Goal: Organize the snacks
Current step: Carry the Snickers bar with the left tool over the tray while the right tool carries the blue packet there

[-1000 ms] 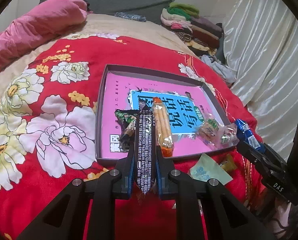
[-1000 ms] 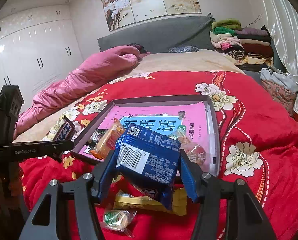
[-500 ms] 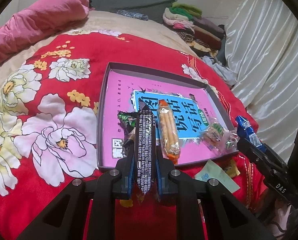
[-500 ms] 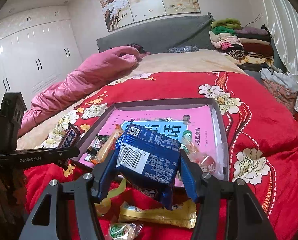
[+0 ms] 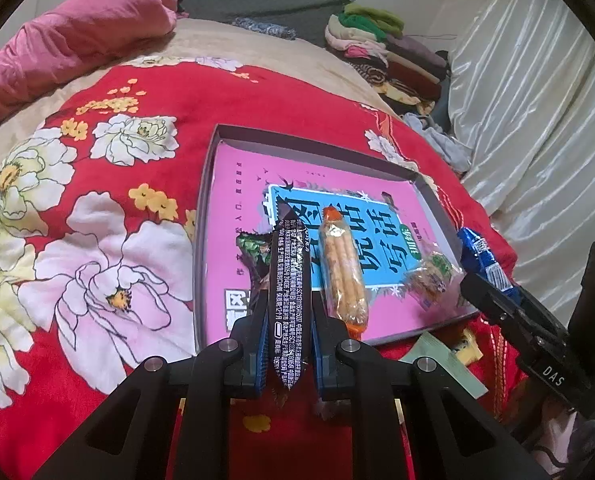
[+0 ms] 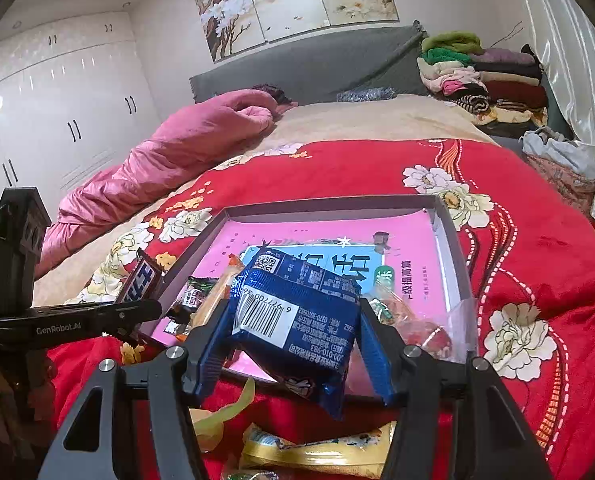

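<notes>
A shallow grey tray with a pink book cover inside lies on the red flowered bedspread; it also shows in the right wrist view. My left gripper is shut on a black candy bar, held over the tray's near edge. My right gripper is shut on a blue snack packet just before the tray's near rim. In the tray lie an orange biscuit-stick pack, a green-black wrapper and a clear snack bag.
Loose snacks lie on the bedspread in front of the tray: a yellow packet and a pale green packet. A pink duvet lies at the back left, folded clothes at the back right, a white curtain on the right.
Both grippers have moved forward toward the tray with their snacks still held; the tray looks closer in both views.
</notes>
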`<state>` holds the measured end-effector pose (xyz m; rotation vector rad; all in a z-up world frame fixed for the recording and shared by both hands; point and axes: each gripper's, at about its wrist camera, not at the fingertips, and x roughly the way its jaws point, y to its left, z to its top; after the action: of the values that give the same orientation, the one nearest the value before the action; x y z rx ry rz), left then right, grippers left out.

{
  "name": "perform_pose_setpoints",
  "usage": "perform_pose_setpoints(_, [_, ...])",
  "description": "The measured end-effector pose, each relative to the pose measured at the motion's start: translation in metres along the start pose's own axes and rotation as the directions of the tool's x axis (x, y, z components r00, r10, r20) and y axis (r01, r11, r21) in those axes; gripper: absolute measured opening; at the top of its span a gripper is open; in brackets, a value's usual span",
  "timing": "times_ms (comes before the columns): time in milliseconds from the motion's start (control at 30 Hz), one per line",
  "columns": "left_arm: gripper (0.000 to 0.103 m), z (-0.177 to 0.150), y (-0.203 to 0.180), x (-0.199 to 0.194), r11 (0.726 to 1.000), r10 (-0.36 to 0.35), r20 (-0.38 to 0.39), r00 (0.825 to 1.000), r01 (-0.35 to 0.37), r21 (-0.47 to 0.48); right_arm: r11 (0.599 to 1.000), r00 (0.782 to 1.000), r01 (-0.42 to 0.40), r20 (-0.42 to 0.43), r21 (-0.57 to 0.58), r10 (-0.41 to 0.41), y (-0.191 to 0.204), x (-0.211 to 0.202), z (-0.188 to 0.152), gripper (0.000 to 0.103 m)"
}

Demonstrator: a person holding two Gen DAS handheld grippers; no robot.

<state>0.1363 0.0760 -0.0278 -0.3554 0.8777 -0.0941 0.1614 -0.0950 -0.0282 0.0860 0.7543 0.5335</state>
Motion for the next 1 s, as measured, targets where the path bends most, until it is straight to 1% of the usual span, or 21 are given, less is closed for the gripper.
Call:
perform_pose_setpoints(667, [0.017, 0.0, 0.002, 0.021, 1.0, -0.006, -0.027, 1.0, 0.006, 0.0, 0.999, 1.0, -0.007, -0.014, -0.032, 0.007, 0.0, 0.017, 0.001, 0.06])
perform_pose_setpoints(1000, [0.017, 0.0, -0.002, 0.026, 1.0, -0.011, -0.027, 1.0, 0.011, 0.014, 0.998, 0.999, -0.01, -0.032, -0.056, 0.009, 0.002, 0.03, 0.003, 0.06])
